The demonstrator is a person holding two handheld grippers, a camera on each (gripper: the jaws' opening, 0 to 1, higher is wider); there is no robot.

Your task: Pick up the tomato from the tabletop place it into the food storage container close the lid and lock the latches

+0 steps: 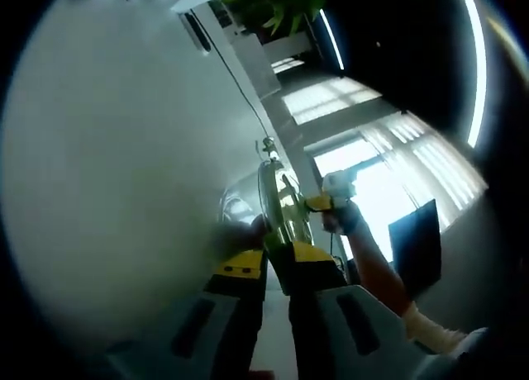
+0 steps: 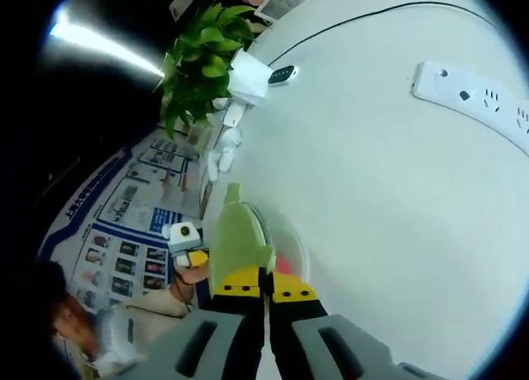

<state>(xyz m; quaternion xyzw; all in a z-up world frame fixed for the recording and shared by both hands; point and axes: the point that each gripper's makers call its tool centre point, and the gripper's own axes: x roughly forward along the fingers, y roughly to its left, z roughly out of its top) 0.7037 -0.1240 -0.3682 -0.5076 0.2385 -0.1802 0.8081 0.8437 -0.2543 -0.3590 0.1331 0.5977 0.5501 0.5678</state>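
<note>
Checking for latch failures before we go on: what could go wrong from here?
1. The right tool pinches the green lid flap near its edge; it might slip off before anything snaps shut.
2. The tomato shows red at the rim of the container; the lid could catch it.
3. The left tool meets the container edge-on, grip unclear; the container may slide on the smooth table.
</note>
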